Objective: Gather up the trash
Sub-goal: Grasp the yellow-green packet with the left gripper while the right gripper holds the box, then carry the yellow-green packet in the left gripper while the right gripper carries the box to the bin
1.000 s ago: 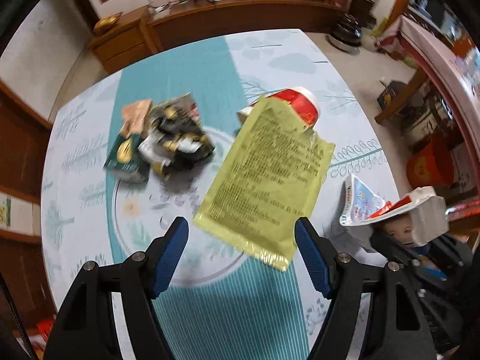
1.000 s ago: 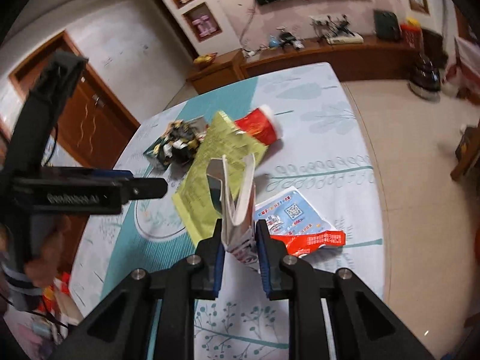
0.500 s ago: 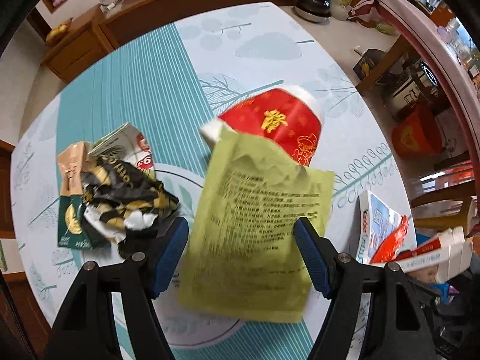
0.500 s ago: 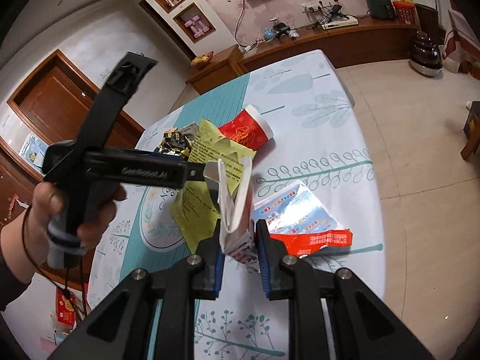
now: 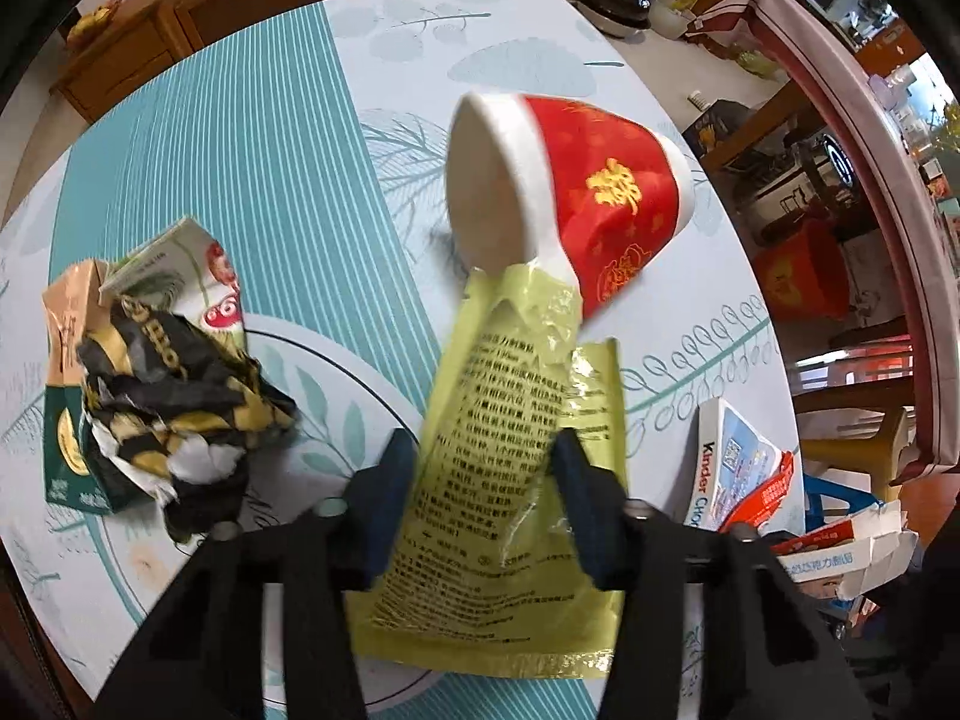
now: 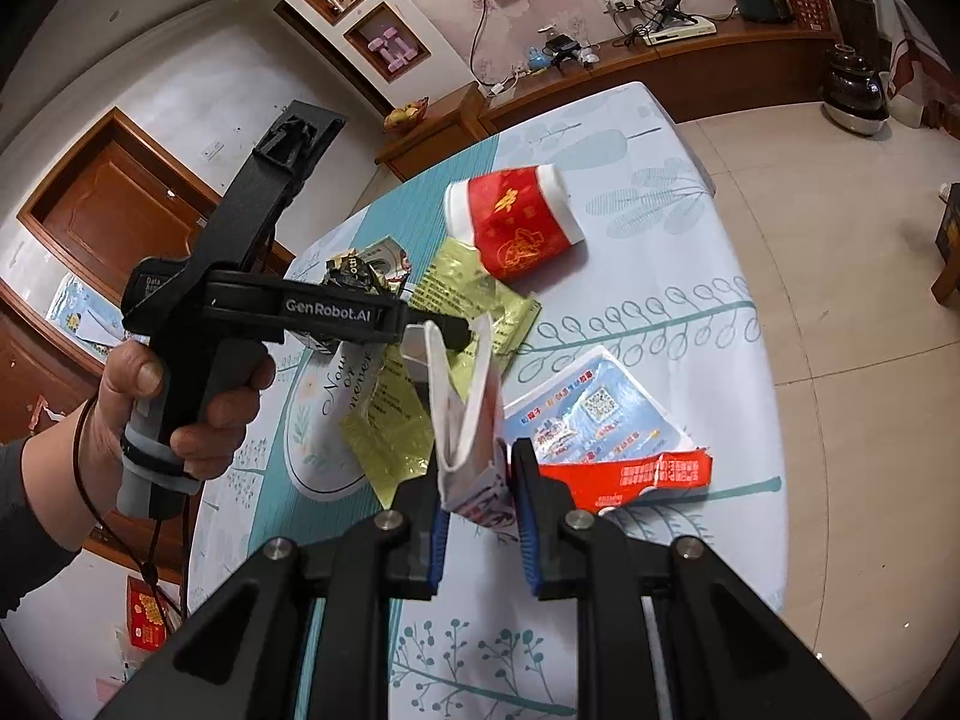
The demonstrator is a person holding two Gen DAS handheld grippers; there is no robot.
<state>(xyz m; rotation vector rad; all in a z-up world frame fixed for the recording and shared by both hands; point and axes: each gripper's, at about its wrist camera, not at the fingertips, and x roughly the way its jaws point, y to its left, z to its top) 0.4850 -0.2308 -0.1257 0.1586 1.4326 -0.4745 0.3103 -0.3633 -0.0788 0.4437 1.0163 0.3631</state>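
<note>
A yellow printed plastic bag [image 5: 504, 480] lies on the teal and white tablecloth [image 5: 252, 138]. My left gripper [image 5: 486, 480] points down over it with its jaws closing. Both pads press the bag's sides, and it buckles upward between them. The bag's far end leans on a red paper cup [image 5: 606, 204] lying on its side. My right gripper [image 6: 477, 480] hovers over the table's near side, shut on a folded white carton piece [image 6: 465, 414]. In the right wrist view the yellow bag [image 6: 474, 294] runs under the left gripper, whose fingertips the carton hides.
Crumpled black and gold wrappers [image 5: 174, 408] and a green packet [image 5: 66, 456] sit left of the bag. A flattened blue and red Kinder box [image 6: 606, 420] lies to the right near the table edge. A person's hand [image 6: 174, 408] holds the left gripper's handle.
My left gripper has come down over the yellow bag and its fingers have drawn in from wide apart onto the bag, which now buckles. The right gripper keeps the carton piece.
</note>
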